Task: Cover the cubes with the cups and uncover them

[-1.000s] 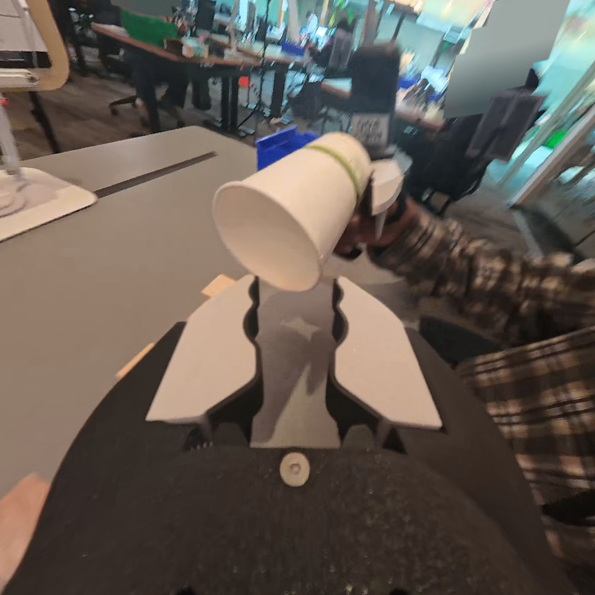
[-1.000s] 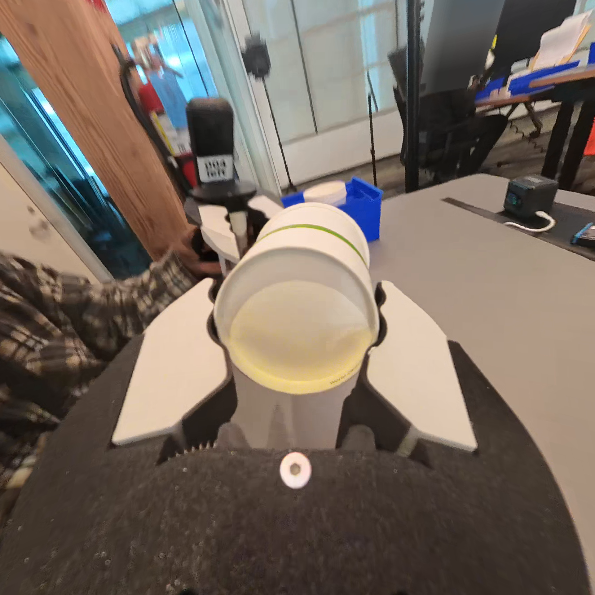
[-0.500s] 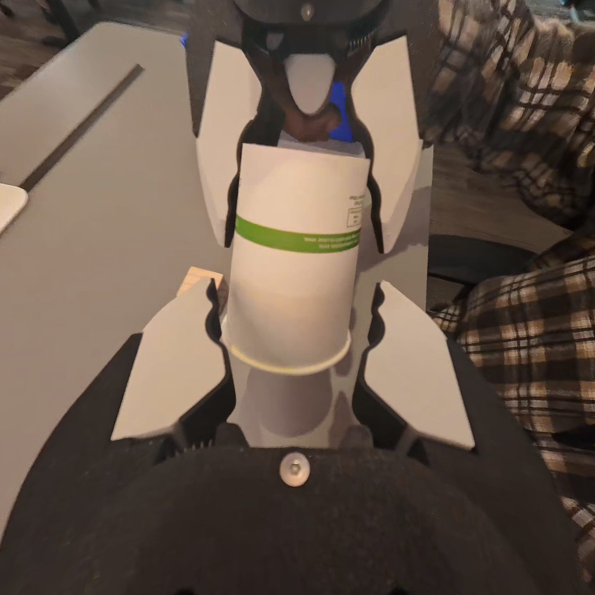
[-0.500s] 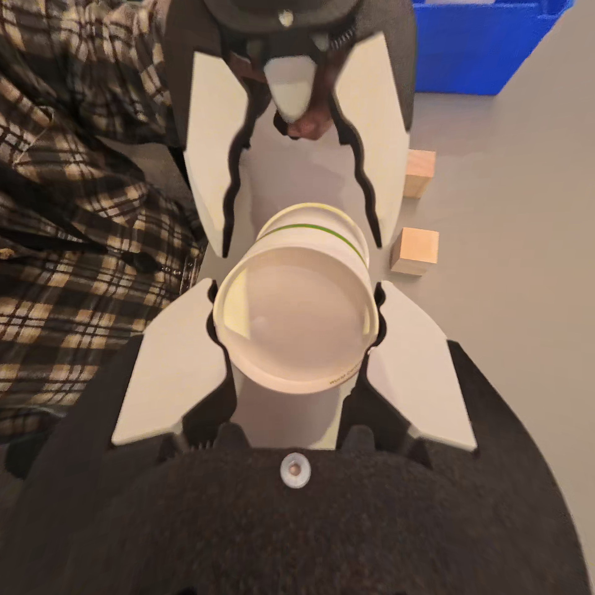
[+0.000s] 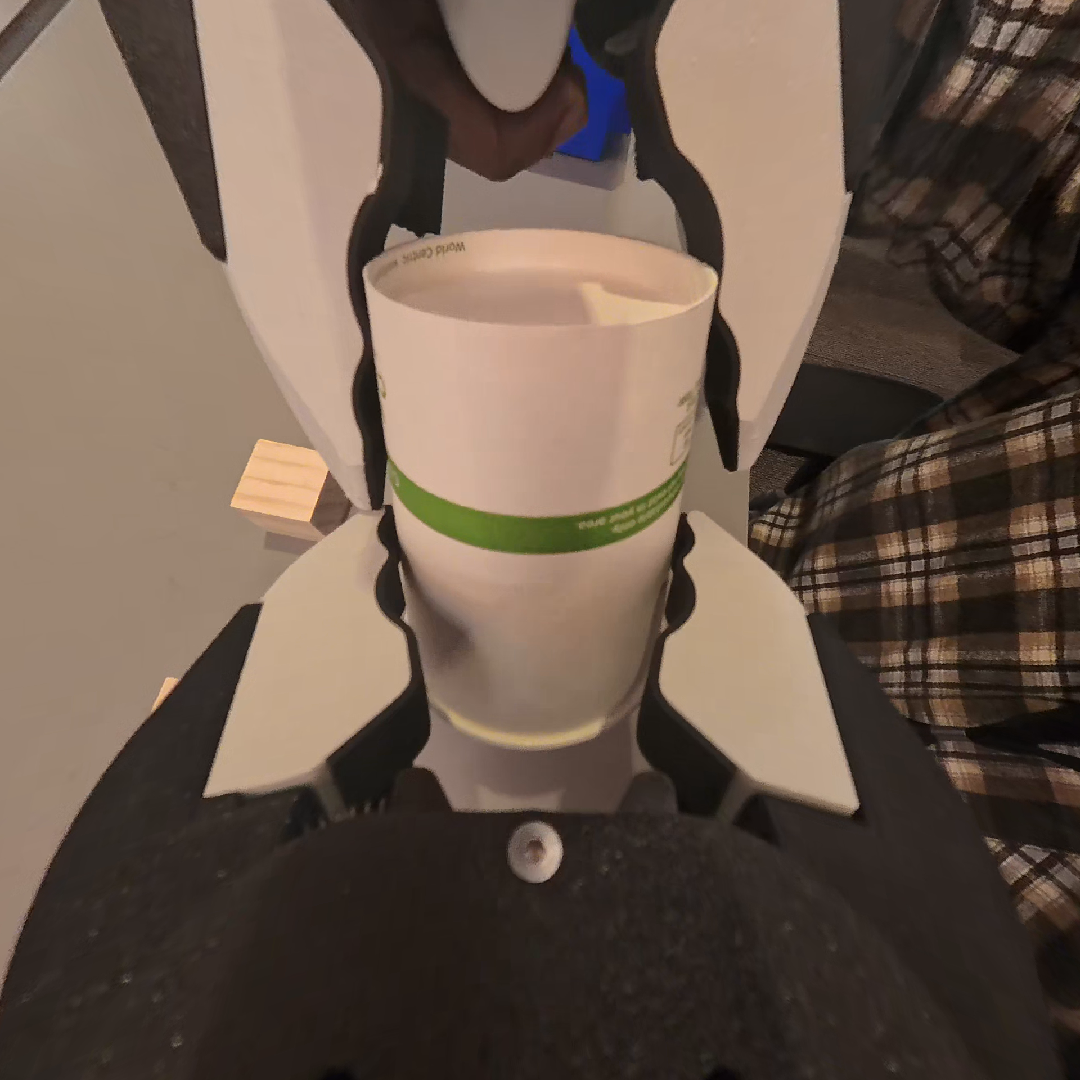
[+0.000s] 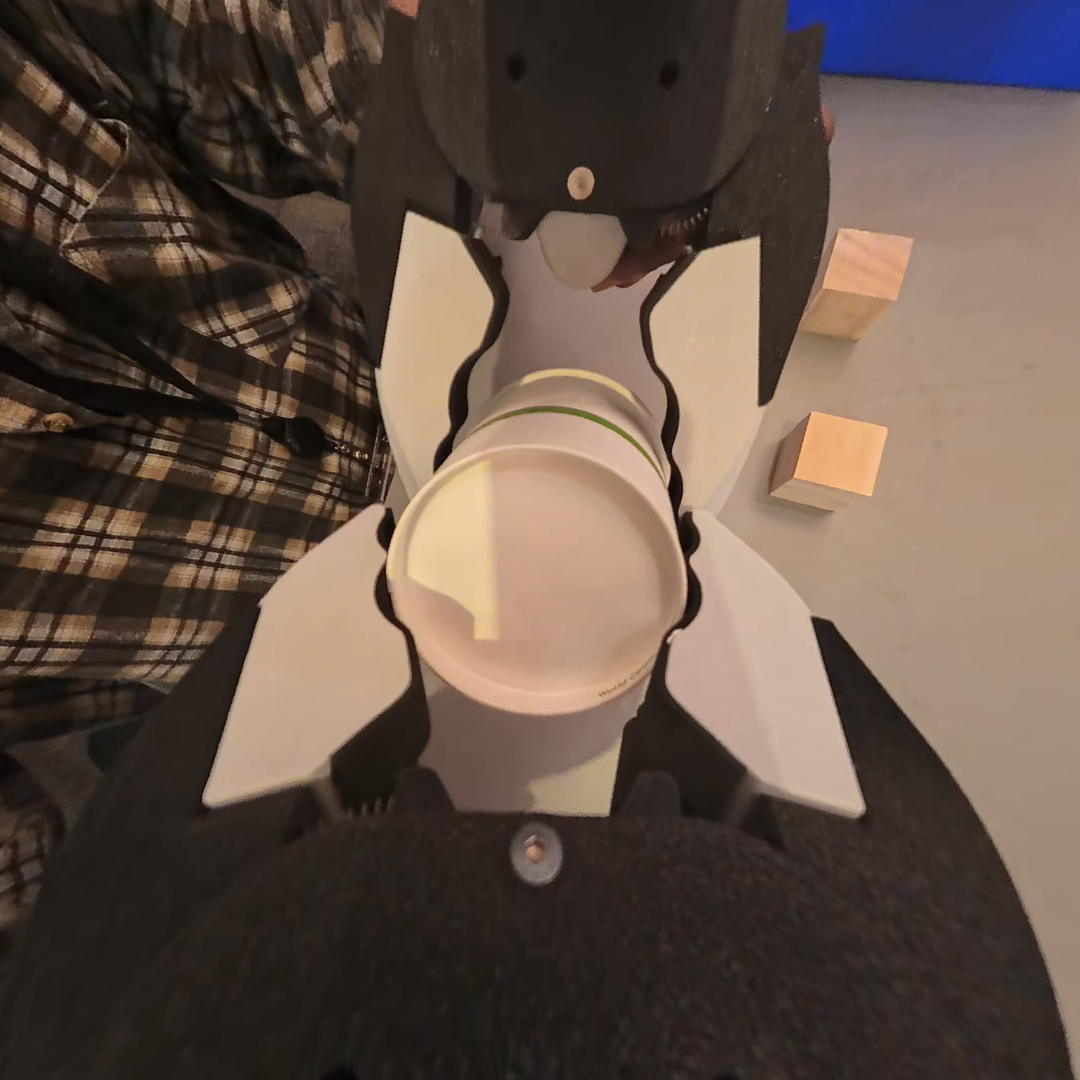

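A white paper cup (image 5: 537, 409) with a green band is held level above the grey table, between my two grippers, which face each other. My right gripper (image 6: 535, 514) is shut on the cup's base end (image 6: 537, 578). My left gripper (image 5: 535, 517) has its fingers against both sides of the cup near its rim end. In each wrist view the other gripper reaches in from the top. Two wooden cubes (image 6: 859, 280) (image 6: 830, 461) lie uncovered on the table, to the right of the cup in the right wrist view. One cube (image 5: 280, 491) shows left of the cup in the left wrist view.
A blue bin (image 6: 935, 41) stands at the table's far side. The person's plaid-sleeved arm and body (image 5: 935, 584) fill the right of the left wrist view, beyond the table edge. Bare grey table (image 6: 964, 584) lies around the cubes.
Both grippers have tipped down toward the table and moved together. The cup in the right gripper has slid between the left gripper's fingers, which opened and now touch it.
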### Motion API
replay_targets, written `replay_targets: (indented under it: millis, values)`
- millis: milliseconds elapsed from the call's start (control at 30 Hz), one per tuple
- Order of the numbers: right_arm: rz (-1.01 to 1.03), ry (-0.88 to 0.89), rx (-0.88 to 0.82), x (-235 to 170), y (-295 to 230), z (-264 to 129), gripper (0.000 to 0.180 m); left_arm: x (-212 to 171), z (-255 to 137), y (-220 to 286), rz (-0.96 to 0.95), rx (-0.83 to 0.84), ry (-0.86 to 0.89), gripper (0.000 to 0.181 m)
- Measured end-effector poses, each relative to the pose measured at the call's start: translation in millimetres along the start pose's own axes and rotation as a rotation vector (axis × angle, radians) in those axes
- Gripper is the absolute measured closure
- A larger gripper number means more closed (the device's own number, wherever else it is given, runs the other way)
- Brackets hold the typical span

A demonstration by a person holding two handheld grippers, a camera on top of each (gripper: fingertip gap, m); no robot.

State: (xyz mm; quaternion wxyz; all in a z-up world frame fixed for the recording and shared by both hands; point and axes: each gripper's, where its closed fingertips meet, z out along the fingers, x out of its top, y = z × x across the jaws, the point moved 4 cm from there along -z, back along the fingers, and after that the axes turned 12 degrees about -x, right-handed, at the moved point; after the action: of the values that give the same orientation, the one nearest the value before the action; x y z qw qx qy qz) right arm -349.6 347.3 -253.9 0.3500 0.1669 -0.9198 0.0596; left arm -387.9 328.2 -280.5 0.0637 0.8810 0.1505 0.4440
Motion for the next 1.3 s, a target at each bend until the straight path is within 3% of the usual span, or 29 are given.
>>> replay_targets:
  millis: [200, 367, 467, 633, 833, 1300]
  values:
    - [-0.018, 0.028, -0.034, 5.9, 5.1, -2.7, 0.089, 1.0, -3.9, -1.7, -0.003, 0.025, 0.048, 0.095]
    - [0.038, 0.247, -0.257, 8.8, 25.4, -29.4, 0.052, -7.6, -22.5, -12.6, -0.030, 0.154, 0.159, 0.097]
    - [0.152, 0.442, -0.420, -6.5, 39.8, -55.7, 0.052, -13.7, -68.8, -29.9, -0.080, 0.360, 0.357, 0.097]
    - [0.322, 0.760, -0.589, -59.8, 54.6, -83.6, 0.068, -56.8, -157.6, -64.5, -0.263, 0.676, 0.674, 0.096]
    - [0.419, 0.856, -0.615, -101.1, 63.1, -75.1, 0.074, -105.9, -152.9, -98.0, -0.383, 0.769, 0.607, 0.096]
    - [0.372, 0.891, -0.573, -103.6, 54.7, -75.4, 0.088, -141.9, -129.1, -123.6, -0.409, 0.773, 0.489, 0.096]
